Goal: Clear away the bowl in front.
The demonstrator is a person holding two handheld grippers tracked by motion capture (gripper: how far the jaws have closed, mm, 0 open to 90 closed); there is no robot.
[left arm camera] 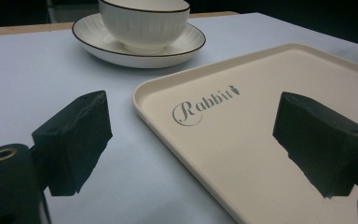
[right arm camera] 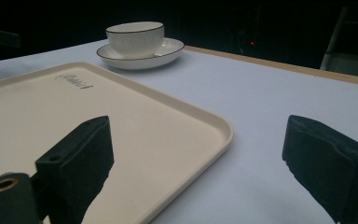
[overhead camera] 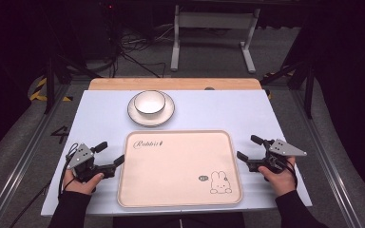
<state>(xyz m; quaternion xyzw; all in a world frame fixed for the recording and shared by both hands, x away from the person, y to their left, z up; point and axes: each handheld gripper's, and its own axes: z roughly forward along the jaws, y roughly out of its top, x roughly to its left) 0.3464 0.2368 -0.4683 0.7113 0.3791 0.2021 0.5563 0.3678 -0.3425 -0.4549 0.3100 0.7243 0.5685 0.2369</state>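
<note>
A cream tray (overhead camera: 138, 190) with a "Rabbit" word and a rabbit drawing lies in the middle of the white table top. Beyond it a white bowl (overhead camera: 149, 101) with a dark rim stands on a matching plate (overhead camera: 138, 117). My left gripper (overhead camera: 110, 153) rests at the tray's left edge, open and empty, its jaws straddling the tray rim (left arm camera: 142, 109). At the tray's right side my right gripper (overhead camera: 249, 147) is likewise open with nothing between its jaws, and the tray's corner (right arm camera: 223, 135) lies between them. Bowl (left arm camera: 144, 18) and plate (right arm camera: 168, 51) stand farther off.
A wooden strip (overhead camera: 173, 84) borders the table's far edge. Past it stand a white metal frame (overhead camera: 214, 28) and cables on the dark floor. Bare white table (overhead camera: 228, 109) lies to the right of the bowl.
</note>
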